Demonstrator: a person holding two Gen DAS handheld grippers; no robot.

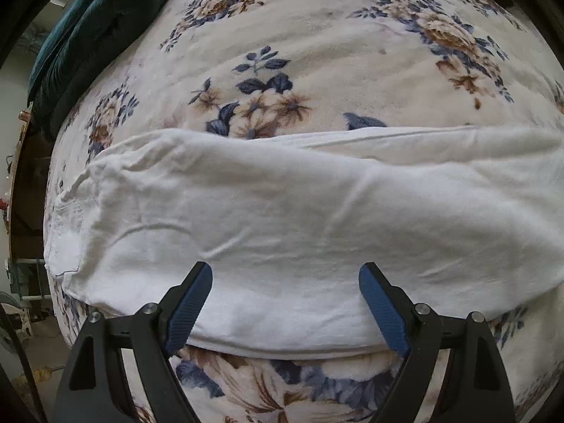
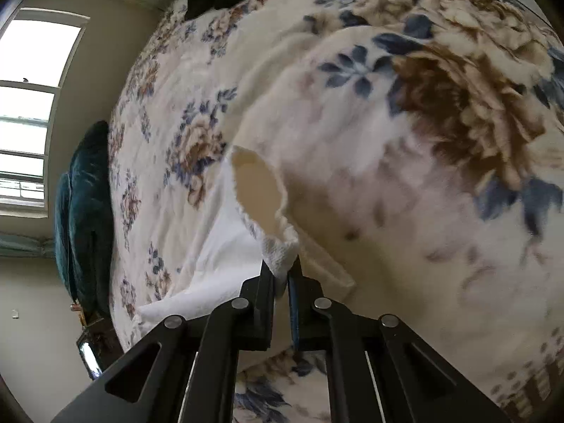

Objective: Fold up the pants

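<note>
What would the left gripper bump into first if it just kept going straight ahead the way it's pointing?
Most likely the white pants. The left gripper is open, its fingers framing the cloth lying flat on the flowered blanket. Nothing else shows between them, though how far off the cloth lies is hard to judge.

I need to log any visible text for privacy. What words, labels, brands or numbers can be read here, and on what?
None can be read.
White pants: no label or print visible.
Floral blanket: pattern only.
Left gripper and right gripper: no markings visible.
Teal cushion: plain.
</note>
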